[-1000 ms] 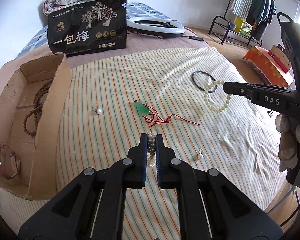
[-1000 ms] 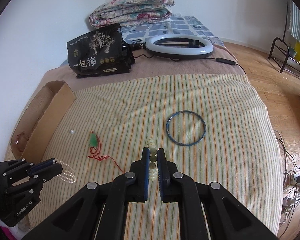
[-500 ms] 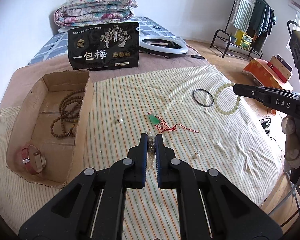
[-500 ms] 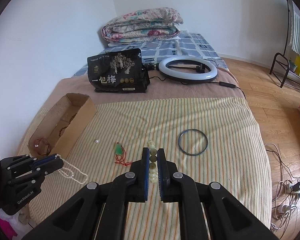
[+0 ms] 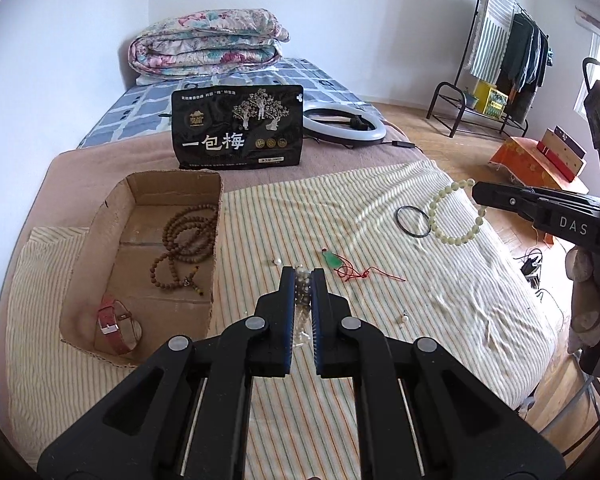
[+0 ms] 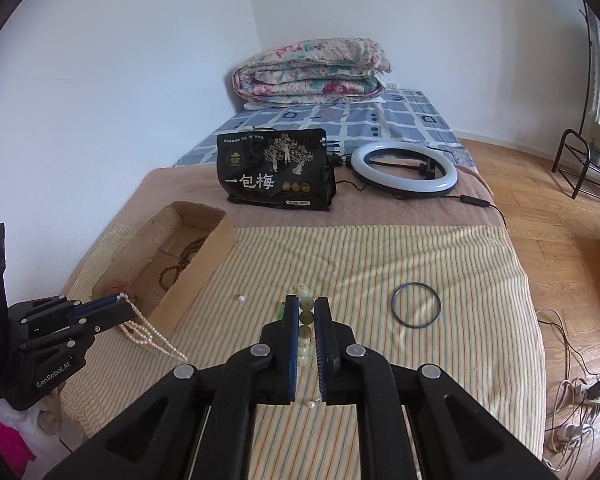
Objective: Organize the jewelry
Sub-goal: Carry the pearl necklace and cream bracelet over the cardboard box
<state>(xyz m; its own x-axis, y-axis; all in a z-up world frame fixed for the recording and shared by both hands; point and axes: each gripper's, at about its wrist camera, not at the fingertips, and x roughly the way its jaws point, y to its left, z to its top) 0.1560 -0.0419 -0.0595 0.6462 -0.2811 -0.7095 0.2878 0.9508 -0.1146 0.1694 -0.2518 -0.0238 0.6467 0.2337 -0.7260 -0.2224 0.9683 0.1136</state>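
Cardboard box [image 5: 100, 248] sits at the left edge of the striped cloth [image 5: 340, 208], and it is the biggest piece in play: light, stiff-walled, open-topped, already holding a coil of brown wooden beads [image 5: 186, 236] and a red-strapped watch [image 5: 114, 322]. It looks the likely home for the rest.

Above the cloth, the right gripper [image 6: 307, 312] is clamped on a pale green bead bracelet [image 5: 454, 216], which hangs as a free loop from the tips. Round, smooth beads on cord would roll under the pads, so a pinch across the strand between two beads seems safest. The left gripper [image 5: 302, 280] is closed on a pearl strand [image 6: 148, 330] that droops in long limp loops near the box's near corner; it is floppy and will swing and snag on the wall.

Lying loose are a thin dark bangle [image 6: 416, 305], rigid and best taken by its rim, and a green pendant [image 5: 332, 259] on red cord [image 5: 360, 274], easiest by the stone. Two tiny pearl pieces [image 5: 277, 261] [image 5: 404, 319], possibly earrings, would be slippery.
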